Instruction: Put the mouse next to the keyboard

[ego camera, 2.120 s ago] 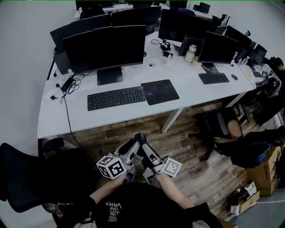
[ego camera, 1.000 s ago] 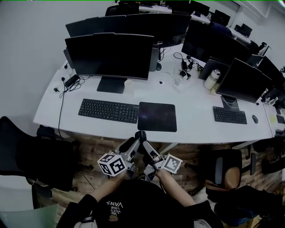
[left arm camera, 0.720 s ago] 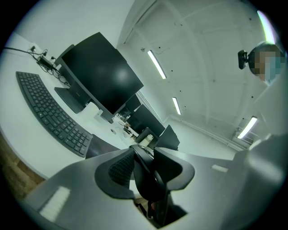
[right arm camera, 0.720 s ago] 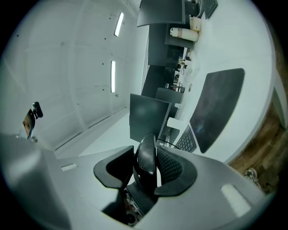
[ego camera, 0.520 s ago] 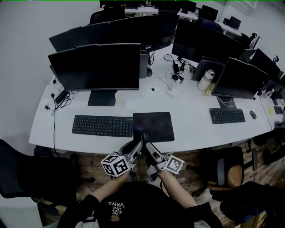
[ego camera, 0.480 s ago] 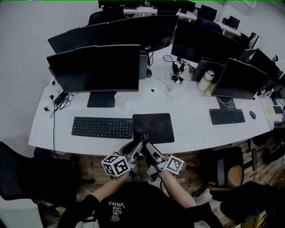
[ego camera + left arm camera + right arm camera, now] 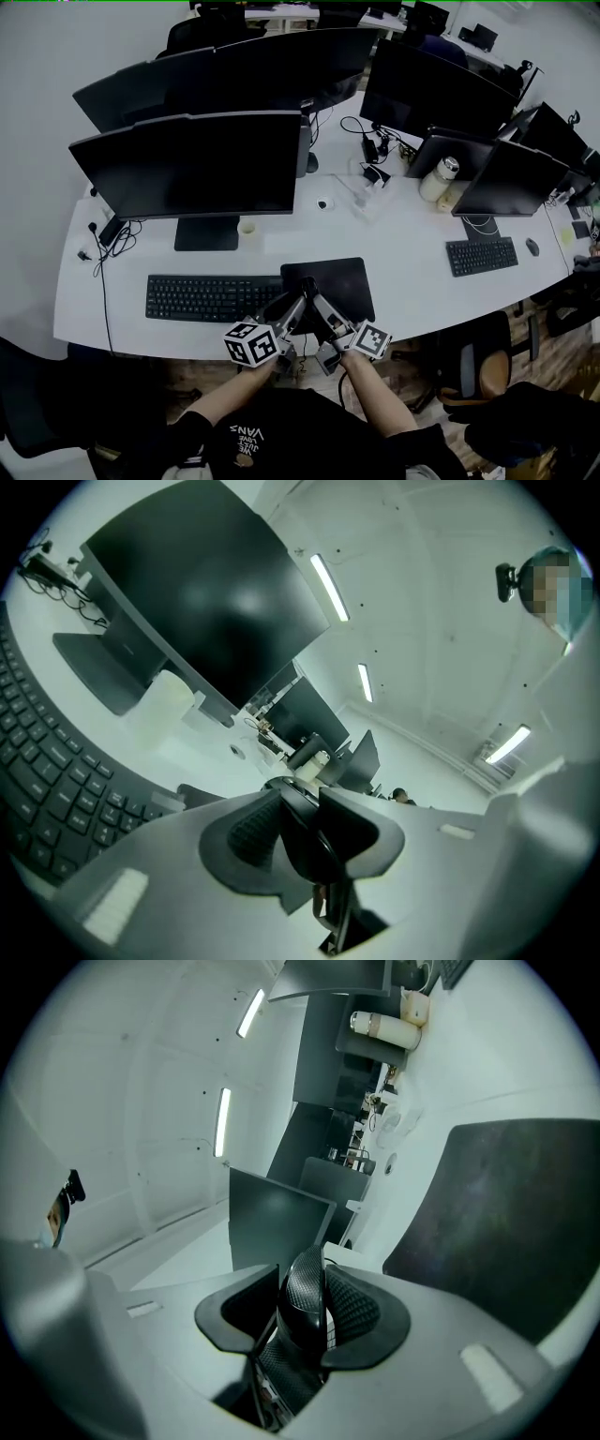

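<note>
A black mouse (image 7: 302, 1309) with a carbon-weave shell sits edge-on between the right gripper's (image 7: 302, 1321) pads, which press on it. The same mouse (image 7: 302, 841) fills the gap of my left gripper (image 7: 298, 829), whose jaws have just been closing and touch it. In the head view both grippers (image 7: 300, 292) (image 7: 313, 292) meet tip to tip over the front left part of the black mouse pad (image 7: 345, 279), with the mouse mostly hidden between them. The black keyboard (image 7: 212, 297) lies just left of the pad, in front of a monitor.
Large dark monitor (image 7: 187, 167) stands behind the keyboard on the white desk (image 7: 412, 239). A small cup (image 7: 247, 228), cables, a bottle (image 7: 437, 178) and a second keyboard (image 7: 480, 255) with its own mouse lie further off. Office chairs stand at both sides.
Both grippers have moved forward together from the desk's front edge to over the mouse pad, still tip to tip. The desk now appears closer and lower in the head view.
</note>
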